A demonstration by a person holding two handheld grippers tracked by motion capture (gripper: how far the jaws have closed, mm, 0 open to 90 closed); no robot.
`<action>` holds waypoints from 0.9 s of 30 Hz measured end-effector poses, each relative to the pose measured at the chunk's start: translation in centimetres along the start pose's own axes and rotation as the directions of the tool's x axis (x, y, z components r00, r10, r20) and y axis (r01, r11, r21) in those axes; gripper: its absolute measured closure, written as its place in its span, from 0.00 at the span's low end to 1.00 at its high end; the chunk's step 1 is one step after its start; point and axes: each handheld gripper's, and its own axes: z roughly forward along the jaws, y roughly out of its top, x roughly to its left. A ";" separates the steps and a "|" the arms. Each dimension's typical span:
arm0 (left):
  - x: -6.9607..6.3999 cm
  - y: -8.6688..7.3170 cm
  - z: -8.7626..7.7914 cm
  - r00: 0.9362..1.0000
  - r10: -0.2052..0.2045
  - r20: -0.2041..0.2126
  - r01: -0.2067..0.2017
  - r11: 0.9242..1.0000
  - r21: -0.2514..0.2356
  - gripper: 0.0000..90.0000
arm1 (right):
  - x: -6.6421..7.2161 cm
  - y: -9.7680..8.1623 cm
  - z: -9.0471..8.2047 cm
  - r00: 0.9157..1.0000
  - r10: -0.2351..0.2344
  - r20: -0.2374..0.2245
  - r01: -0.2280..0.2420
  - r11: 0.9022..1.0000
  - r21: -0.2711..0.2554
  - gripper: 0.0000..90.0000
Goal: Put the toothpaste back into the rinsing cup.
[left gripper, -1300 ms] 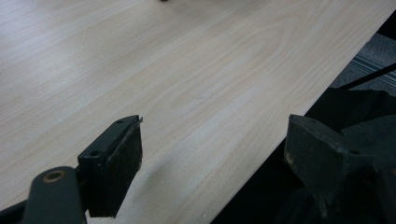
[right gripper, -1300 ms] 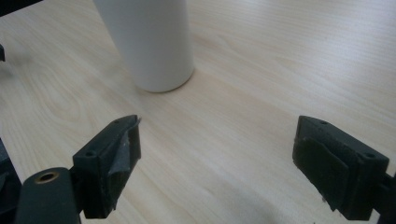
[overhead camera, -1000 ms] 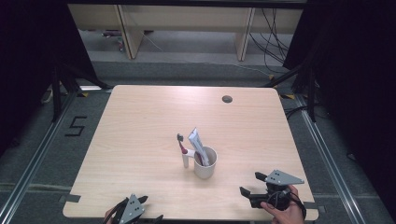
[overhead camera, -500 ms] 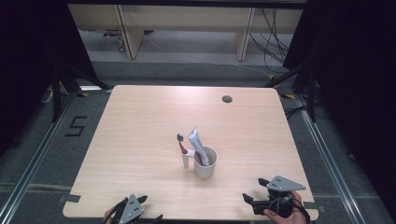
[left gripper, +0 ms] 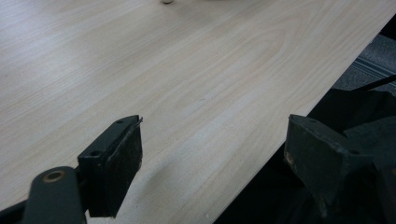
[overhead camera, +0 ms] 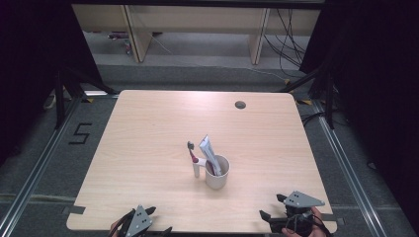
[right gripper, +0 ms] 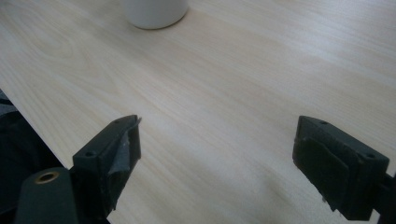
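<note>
A white mug (overhead camera: 218, 174) stands near the middle of the wooden table (overhead camera: 148, 128). A toothpaste tube (overhead camera: 207, 149) leans out of it, and a toothbrush (overhead camera: 191, 154) with a red handle stands at its left side. My left gripper (overhead camera: 158, 220) sits at the table's near left edge, open with nothing between its jaws; its own view shows my left gripper (left gripper: 215, 135) straddling the table edge. At the near right edge my right gripper (overhead camera: 272, 207) is held by a hand and stands open. In the right gripper view my right gripper (right gripper: 217, 135) spreads over bare wood, the mug's base (right gripper: 154, 11) ahead.
A dark round cable hole (overhead camera: 240, 104) lies near the table's far right. Grey floor with a "5" mark (overhead camera: 81, 133) surrounds the table, wooden shelving (overhead camera: 197, 29) stands behind it, and dark curtains hang at both sides.
My right gripper has drawn back toward the near edge of the table, still open. The left gripper, mug, tube and toothbrush have not moved.
</note>
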 end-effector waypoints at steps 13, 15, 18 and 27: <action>-0.1 0.0 0.0 1.000 -0.023 0.011 0.023 1.000 -0.008 0.21 | 0.7 -0.8 -0.4 1.000 -0.011 0.015 0.010 0.999 0.033 0.18; -0.1 0.0 0.0 1.000 -0.023 0.011 0.023 1.000 -0.007 0.21 | 0.7 -0.8 -0.4 1.000 -0.010 0.027 0.009 0.999 0.038 0.18; -0.1 0.0 0.0 1.000 -0.022 0.010 0.022 1.000 -0.007 0.21 | 0.5 -0.9 -0.4 1.000 -0.024 0.018 0.023 0.999 0.037 0.18; -0.1 0.0 0.0 1.000 -0.022 0.001 0.022 1.000 -0.006 0.21 | 0.4 -1.1 -0.5 0.999 -0.013 0.046 0.011 0.999 0.050 0.18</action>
